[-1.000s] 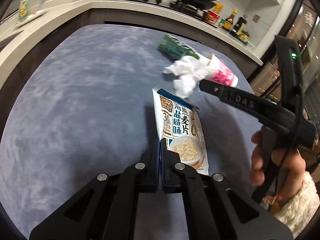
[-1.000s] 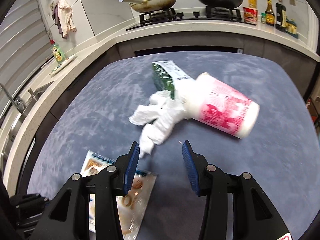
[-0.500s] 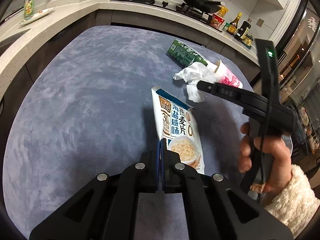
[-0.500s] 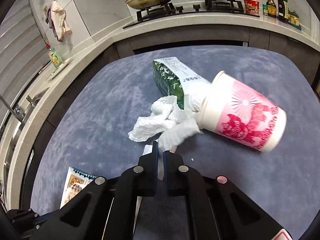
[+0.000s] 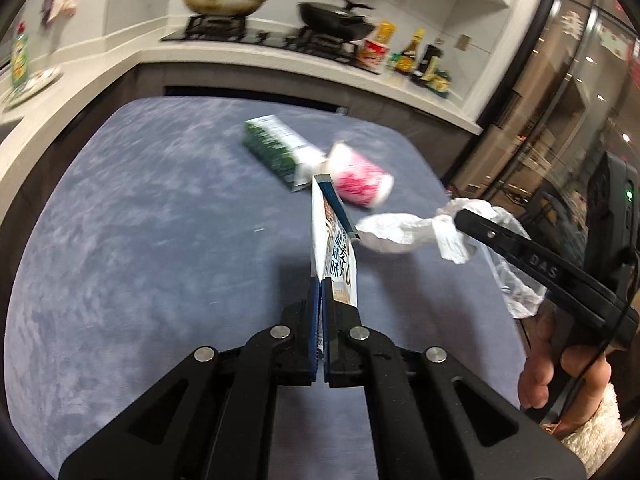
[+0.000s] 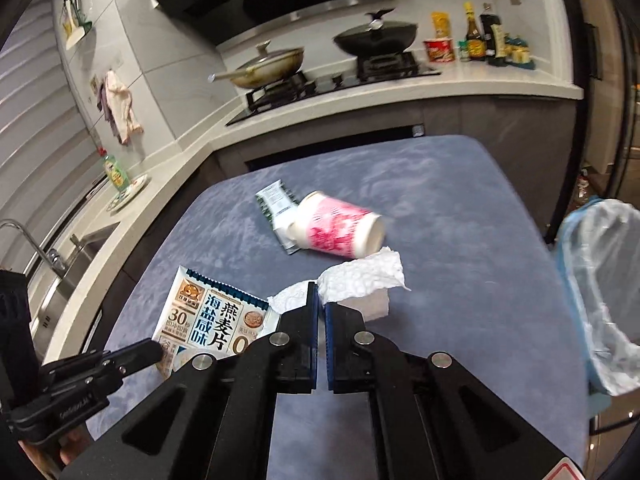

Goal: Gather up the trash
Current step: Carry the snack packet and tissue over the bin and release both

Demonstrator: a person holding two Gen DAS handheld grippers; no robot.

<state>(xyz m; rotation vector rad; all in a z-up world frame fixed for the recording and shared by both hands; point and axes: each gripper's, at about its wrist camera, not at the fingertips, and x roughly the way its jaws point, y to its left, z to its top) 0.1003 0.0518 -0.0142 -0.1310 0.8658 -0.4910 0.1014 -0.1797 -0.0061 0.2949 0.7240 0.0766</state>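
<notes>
My left gripper (image 5: 321, 286) is shut on a white and blue oatmeal packet (image 5: 334, 240) and holds it up above the blue-grey table (image 5: 160, 220). The packet also shows in the right wrist view (image 6: 212, 316). My right gripper (image 6: 321, 296) is shut on a crumpled white paper towel (image 6: 360, 280), lifted off the table; it shows in the left wrist view (image 5: 400, 230) too. A pink and white cup (image 6: 340, 230) lies on its side next to a green and white carton (image 6: 276, 204) farther back.
A bin lined with a clear bag (image 6: 600, 292) stands past the table's right edge. A kitchen counter with stove, pans (image 6: 272, 66) and bottles (image 6: 480, 36) runs behind. A sink (image 6: 60, 256) is at the left.
Both grippers have lifted their loads off the table. The paper towel has come away from the cup and moved right. The packet now hangs edge-on in the left gripper.
</notes>
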